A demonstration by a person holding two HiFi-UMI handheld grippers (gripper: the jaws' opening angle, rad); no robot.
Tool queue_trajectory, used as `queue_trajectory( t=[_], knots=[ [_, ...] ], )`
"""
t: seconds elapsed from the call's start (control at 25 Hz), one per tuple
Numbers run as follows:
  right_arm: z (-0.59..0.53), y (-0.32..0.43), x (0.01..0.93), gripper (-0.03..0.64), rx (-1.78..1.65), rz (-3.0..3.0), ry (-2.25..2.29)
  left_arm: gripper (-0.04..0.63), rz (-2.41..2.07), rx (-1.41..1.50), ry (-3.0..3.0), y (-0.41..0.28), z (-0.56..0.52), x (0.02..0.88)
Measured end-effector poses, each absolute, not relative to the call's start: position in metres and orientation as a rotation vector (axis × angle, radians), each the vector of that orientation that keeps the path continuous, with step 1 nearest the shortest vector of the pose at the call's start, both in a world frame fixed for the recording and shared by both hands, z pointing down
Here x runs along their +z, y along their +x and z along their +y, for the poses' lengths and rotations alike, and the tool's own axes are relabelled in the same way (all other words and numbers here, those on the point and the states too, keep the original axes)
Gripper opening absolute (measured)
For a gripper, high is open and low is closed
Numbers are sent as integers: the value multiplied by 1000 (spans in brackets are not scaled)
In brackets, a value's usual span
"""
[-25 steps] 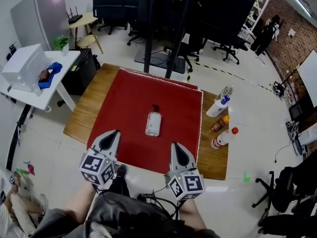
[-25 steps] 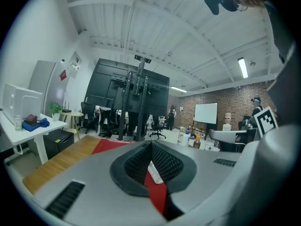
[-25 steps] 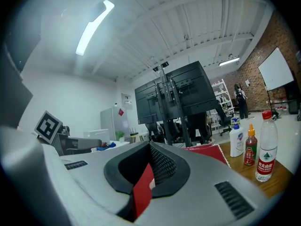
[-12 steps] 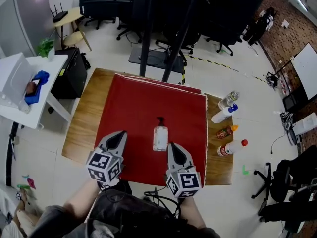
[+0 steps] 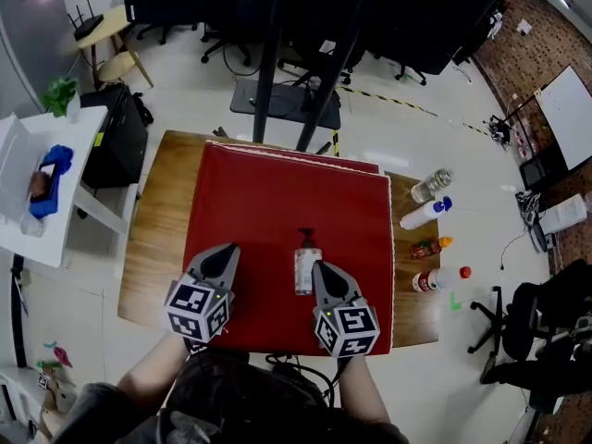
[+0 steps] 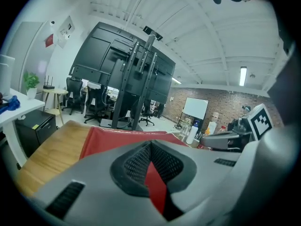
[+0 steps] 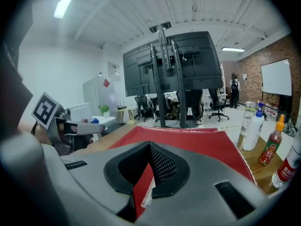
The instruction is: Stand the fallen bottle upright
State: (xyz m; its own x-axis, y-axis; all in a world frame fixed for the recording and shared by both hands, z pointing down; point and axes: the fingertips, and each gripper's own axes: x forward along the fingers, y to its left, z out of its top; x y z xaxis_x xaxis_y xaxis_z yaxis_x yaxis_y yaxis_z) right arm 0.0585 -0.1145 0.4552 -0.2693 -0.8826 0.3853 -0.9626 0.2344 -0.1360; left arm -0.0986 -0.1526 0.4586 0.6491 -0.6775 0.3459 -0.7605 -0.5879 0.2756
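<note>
A clear pump bottle (image 5: 306, 264) lies on its side on the red cloth (image 5: 277, 188), pump head pointing away from me. My right gripper (image 5: 322, 267) is shut and empty, its tip just right of the bottle's lower end; whether it touches I cannot tell. In the right gripper view a sliver of the bottle (image 7: 147, 196) shows below the closed right gripper (image 7: 150, 145). My left gripper (image 5: 225, 249) is shut with nothing in it, over the cloth well left of the bottle. The left gripper (image 6: 150, 143) looks along the bare cloth (image 6: 117, 138).
The cloth covers a wooden table (image 5: 151, 220). Several upright and lying bottles (image 5: 425, 213) sit along the table's right edge. A black stand (image 5: 268, 63) rises behind the table; a white side table (image 5: 42, 211) is at the left. Office chairs stand around.
Both grippers have moved forward from the table's near edge onto the cloth. The right one has come up beside the bottle. The bottle has not moved.
</note>
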Motion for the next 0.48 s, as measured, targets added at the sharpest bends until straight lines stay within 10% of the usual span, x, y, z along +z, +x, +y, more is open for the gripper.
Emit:
queue_trajectory(
  t=[0.48],
  knots=[
    [-160, 66, 502, 2, 719, -2101, 1705, 34, -1063, 399, 2441, -102, -200, 496]
  ],
)
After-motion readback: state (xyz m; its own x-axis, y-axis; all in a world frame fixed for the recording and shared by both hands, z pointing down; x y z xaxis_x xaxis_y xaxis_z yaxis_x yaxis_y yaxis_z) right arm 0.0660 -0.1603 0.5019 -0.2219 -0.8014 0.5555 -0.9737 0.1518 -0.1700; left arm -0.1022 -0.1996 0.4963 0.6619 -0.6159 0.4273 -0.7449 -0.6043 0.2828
